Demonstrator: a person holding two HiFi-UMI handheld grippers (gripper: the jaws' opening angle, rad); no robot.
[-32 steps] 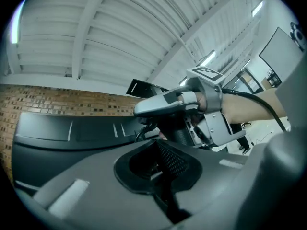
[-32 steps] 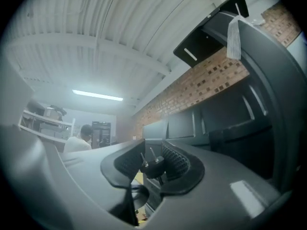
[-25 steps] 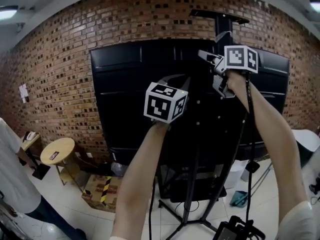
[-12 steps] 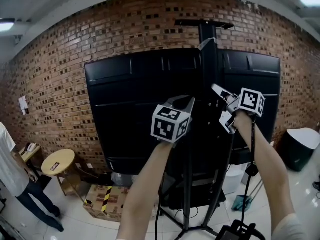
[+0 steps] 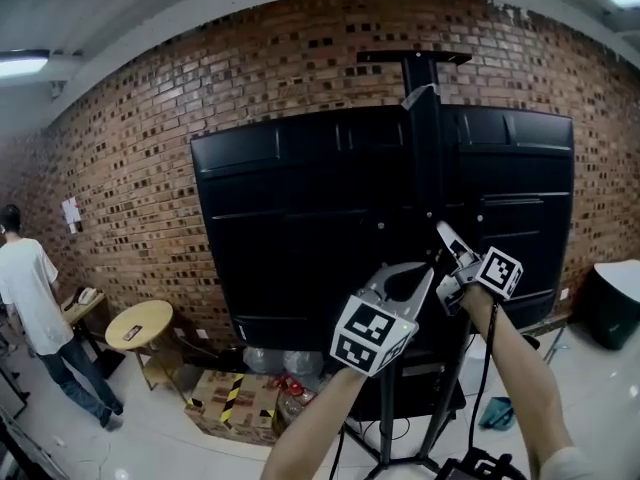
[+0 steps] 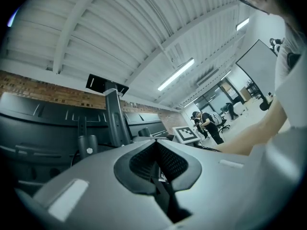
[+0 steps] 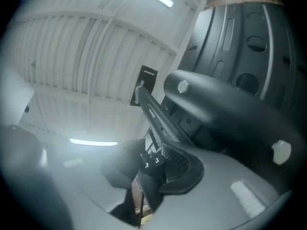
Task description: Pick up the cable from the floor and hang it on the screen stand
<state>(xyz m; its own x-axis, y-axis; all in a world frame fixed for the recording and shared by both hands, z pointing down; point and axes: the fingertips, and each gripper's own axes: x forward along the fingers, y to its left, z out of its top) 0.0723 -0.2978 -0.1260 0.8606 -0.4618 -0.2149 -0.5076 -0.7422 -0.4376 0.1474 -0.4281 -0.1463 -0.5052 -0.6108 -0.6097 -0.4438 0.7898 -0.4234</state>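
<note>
The big black screen [image 5: 300, 218] hangs on its stand, whose post [image 5: 426, 138] rises above it before the brick wall. My right gripper [image 5: 447, 243] is raised beside the post, low on the screen, and is shut on the black cable [image 5: 487, 363], which drops along my right forearm toward the floor. In the right gripper view the dark cable end [image 7: 152, 172] sits pinched between the pads, with the stand's bar [image 7: 156, 111] just ahead. My left gripper [image 5: 405, 280] is shut and empty, just left of and below the right one; its closed pads [image 6: 165, 164] point past the post [image 6: 115, 116].
A person in a white shirt [image 5: 35, 308] stands at far left near a round wooden stool [image 5: 140, 323]. A cardboard box with yellow-black tape [image 5: 235, 400] lies under the screen. Stand legs [image 5: 385, 453] spread below. A dark bin [image 5: 615, 303] is at right.
Both grippers have come down from near the top of the post to the screen's lower part, the right one still holding the cable. The person at left has stepped further into view.
</note>
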